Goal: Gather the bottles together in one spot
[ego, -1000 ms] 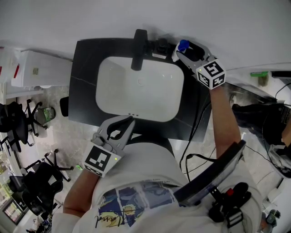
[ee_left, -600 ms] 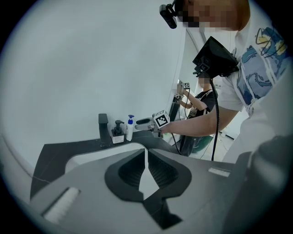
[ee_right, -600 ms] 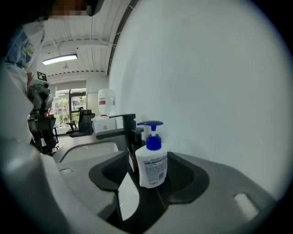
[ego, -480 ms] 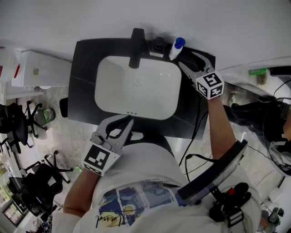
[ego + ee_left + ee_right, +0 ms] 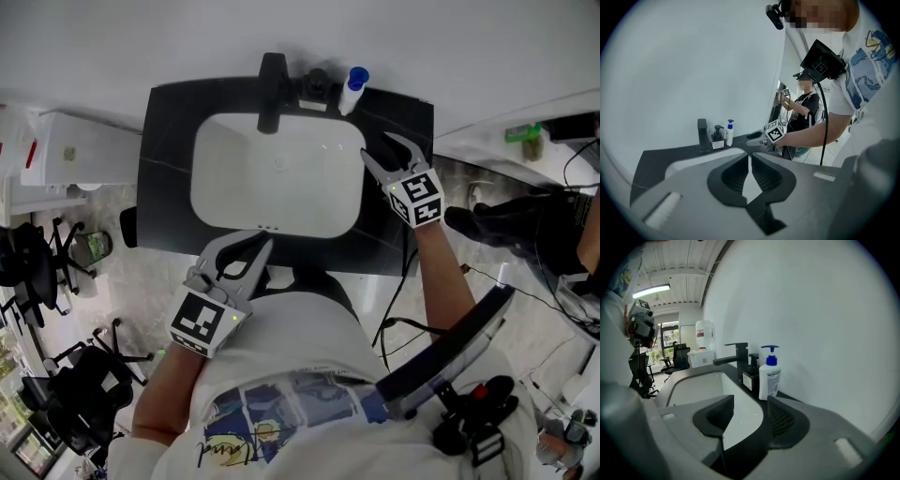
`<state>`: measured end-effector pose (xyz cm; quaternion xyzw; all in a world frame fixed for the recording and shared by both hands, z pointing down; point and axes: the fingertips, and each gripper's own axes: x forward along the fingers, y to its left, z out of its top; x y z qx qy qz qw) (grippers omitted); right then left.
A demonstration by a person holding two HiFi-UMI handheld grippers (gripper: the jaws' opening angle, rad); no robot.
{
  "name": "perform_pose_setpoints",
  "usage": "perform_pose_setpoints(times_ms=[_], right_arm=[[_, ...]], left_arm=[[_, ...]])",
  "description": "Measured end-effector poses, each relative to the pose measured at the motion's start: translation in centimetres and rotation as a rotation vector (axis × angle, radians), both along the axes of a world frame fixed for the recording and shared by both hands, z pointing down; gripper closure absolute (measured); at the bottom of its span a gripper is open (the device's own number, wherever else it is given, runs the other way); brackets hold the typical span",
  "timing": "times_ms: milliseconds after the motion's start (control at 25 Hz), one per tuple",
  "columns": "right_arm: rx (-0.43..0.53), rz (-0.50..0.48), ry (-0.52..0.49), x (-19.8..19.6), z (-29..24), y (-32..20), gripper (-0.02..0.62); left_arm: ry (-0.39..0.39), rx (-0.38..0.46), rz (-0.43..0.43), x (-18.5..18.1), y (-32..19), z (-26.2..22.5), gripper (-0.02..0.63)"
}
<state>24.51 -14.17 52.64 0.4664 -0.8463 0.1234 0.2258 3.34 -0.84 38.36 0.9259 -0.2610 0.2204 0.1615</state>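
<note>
A white pump bottle with a blue cap (image 5: pixel 352 89) (image 5: pixel 769 373) (image 5: pixel 729 133) stands at the back of the black counter. It is right beside a black soap dispenser (image 5: pixel 315 86) (image 5: pixel 751 374) (image 5: pixel 717 137). My right gripper (image 5: pixel 382 150) (image 5: pixel 750 406) hovers over the counter's right side, a hand's length in front of the two bottles. It is open, its jaws have just been closing a little, and nothing is between them. My left gripper (image 5: pixel 261 247) (image 5: pixel 750 157) hangs at the sink's front edge, shut and empty.
A black faucet (image 5: pixel 272 80) (image 5: pixel 738 359) rises left of the bottles, behind the white sink basin (image 5: pixel 277 169). Office chairs (image 5: pixel 42 253) stand on the floor to the left. Cables (image 5: pixel 398 291) hang by the counter's right side. A second person (image 5: pixel 802 101) stands farther back.
My right gripper has let go of the white bottle and drawn back from it along the counter's right side. The bottle stays upright beside the black dispenser. The left gripper has kept still.
</note>
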Motion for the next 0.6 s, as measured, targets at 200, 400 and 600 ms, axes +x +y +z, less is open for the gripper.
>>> perform_pose_setpoints(times_ms=[200, 400, 600], right_arm=[[0.0, 0.003, 0.091, -2.4, -0.7, 3.6, 0.541], [-0.015, -0.011, 0.1, -6.9, -2.8, 7.5, 0.594], [-0.012, 0.011, 0.084, -10.7, -5.5, 9.9, 0.594]], left_arm=[[0.018, 0.02, 0.029, -0.7, 0.0, -0.1, 0.583], [0.039, 0.016, 0.067, -1.7, 0.6, -0.8, 0.589], [0.065, 0.03, 0.114, -3.6, 0.3, -1.5, 0.603]])
